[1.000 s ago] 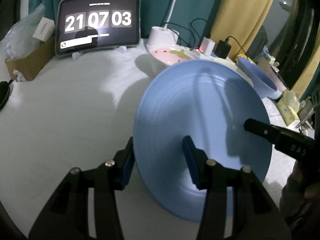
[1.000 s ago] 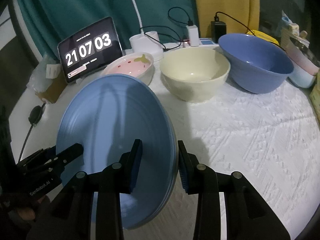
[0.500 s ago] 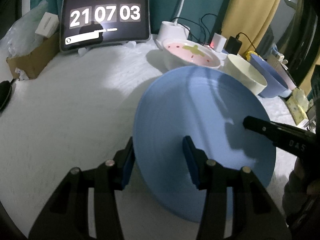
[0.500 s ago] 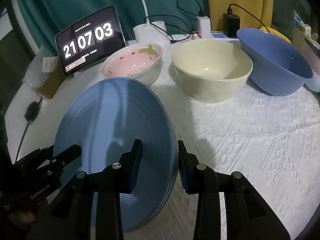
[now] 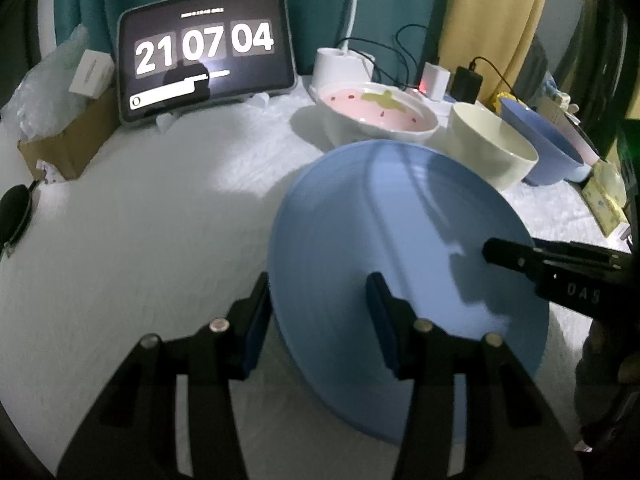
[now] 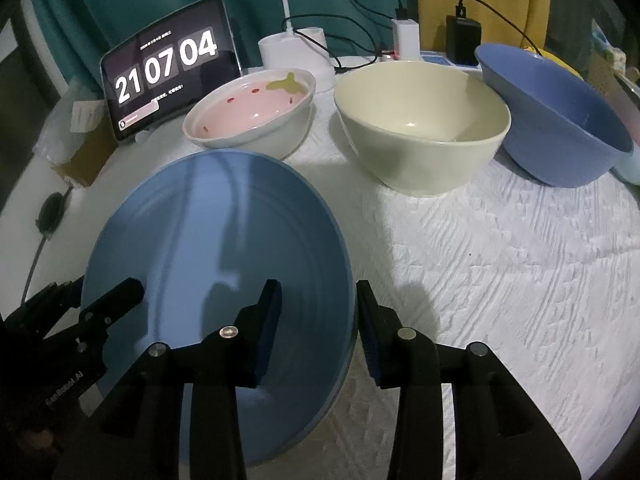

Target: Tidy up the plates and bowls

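Observation:
A large blue plate [image 5: 400, 240] is held above the white tablecloth between both grippers; it also shows in the right wrist view [image 6: 216, 264]. My left gripper [image 5: 320, 312] is shut on its left rim. My right gripper [image 6: 318, 320] is shut on its right rim, and its finger shows in the left wrist view [image 5: 560, 264]. Behind the plate stand a pink strawberry bowl [image 6: 252, 116], a cream bowl [image 6: 424, 124] and a dark blue bowl [image 6: 560, 120] in a row.
A tablet clock [image 5: 204, 52] stands at the back left beside a cardboard box [image 5: 60, 148]. A white lamp base [image 6: 296, 52], chargers and cables [image 6: 404, 36] lie behind the bowls. A yellow packet [image 5: 600, 196] lies at the right edge.
The plate and both grippers have come down and tilted flatter, so the three bowls behind it now show fully. The clock went from 03 to 04.

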Motion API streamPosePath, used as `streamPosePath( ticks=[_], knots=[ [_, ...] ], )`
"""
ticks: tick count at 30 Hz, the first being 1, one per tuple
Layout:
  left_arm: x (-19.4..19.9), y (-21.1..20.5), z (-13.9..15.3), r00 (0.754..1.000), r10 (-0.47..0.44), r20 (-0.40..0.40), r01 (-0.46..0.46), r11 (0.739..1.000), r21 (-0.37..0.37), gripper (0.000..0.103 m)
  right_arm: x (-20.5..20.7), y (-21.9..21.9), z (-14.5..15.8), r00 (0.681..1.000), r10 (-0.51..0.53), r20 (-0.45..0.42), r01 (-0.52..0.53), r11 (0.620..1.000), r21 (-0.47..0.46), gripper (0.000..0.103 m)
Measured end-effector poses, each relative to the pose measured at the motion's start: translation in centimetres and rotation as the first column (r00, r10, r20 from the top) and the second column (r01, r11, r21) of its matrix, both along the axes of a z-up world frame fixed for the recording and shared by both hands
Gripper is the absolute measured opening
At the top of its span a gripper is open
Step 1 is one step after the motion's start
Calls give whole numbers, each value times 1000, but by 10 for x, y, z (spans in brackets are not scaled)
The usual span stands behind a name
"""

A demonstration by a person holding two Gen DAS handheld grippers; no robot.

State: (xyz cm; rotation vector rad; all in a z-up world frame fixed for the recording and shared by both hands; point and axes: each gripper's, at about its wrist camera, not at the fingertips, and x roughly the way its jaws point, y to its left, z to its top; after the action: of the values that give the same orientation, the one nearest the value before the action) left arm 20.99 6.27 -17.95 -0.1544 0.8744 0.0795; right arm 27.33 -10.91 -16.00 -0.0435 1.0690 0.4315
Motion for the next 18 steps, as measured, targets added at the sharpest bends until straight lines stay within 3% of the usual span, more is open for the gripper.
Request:
streamPosePath(
  ticks=[5, 11, 18],
  knots=[
    [-9, 4, 6, 999, 32, 27, -31, 999, -29, 49, -1, -5, 0, 1000, -2, -14, 2, 1000, -5, 40],
    [-21, 6, 23, 993, 67, 92, -67, 998, -8, 49, -5, -20, 7, 1000, -27, 4, 27, 1000, 0, 40],
    [-26, -3, 35, 992, 57, 116, -59, 998, 13, 49, -11, -34, 17, 999, -45, 28, 45, 999, 11, 40]
  ],
)
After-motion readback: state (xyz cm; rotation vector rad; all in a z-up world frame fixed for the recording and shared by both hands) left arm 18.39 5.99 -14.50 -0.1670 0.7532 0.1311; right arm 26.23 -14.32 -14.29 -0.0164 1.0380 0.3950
